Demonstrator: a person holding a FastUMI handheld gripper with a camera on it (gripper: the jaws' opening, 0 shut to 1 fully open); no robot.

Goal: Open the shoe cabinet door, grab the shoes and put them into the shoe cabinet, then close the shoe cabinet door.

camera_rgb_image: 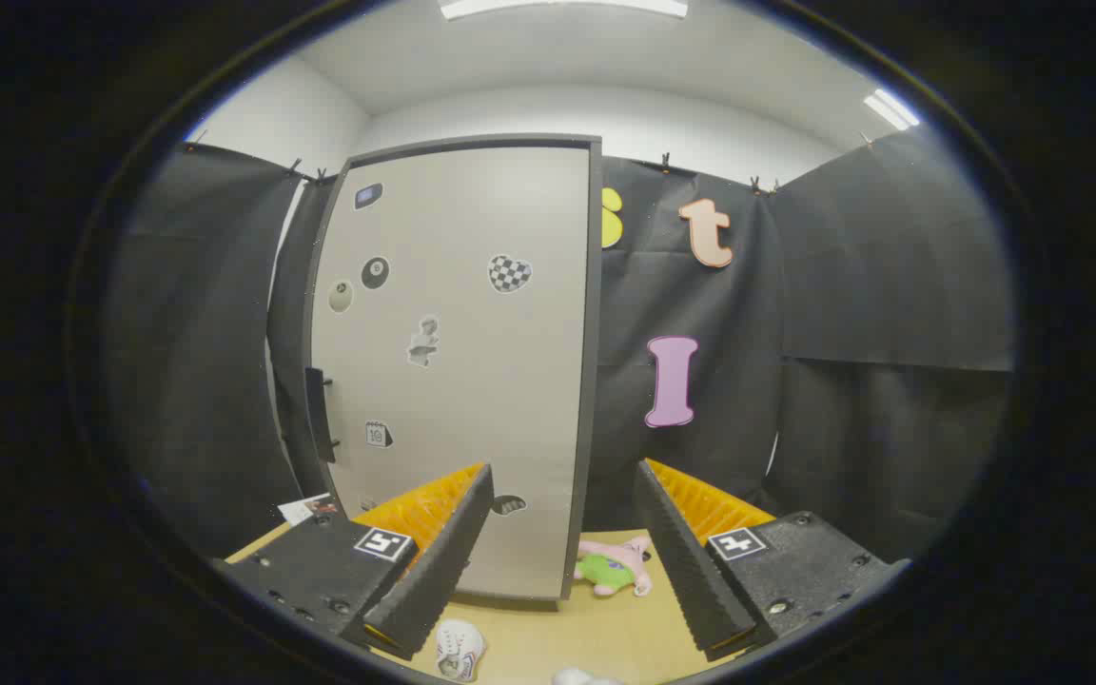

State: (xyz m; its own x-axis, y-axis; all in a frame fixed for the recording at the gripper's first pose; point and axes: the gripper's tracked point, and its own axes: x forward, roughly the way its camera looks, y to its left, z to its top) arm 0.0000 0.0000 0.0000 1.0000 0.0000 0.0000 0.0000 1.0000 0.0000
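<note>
I've got the tool (562,557) at the bottom of the frame, fingers spread wide apart w/ nothing between them, so it's open and empty. Left finger (434,561) sits low left-centre, right finger (691,561) low right-centre, both angled up toward the middle.

Shoe cabinet (458,366) stands upright beyond the fingers, centre-left of the frame, on the light wood bench (586,628). Its pale door (472,381) w/ a dark edge looks shut; I see no gap into the inside. Dark handle (319,414) is on the door's left side, approx mid-height. Several stickers on the door, incl. a checkered heart (509,273) up top and a black ball one (375,272) to its left.

A white shoe (459,650) lies on the bench at bottom centre, just below the left finger's tip; can't tell if it touches. A second white item (575,677) peeks in at the very bottom, too cut off to ID.

A pink-and-green plush toy (615,568) lies on the bench just right of the cabinet's base, showing between the fingers. A small card (308,509) lies at lower left, near the cabinet's left foot.
</note>
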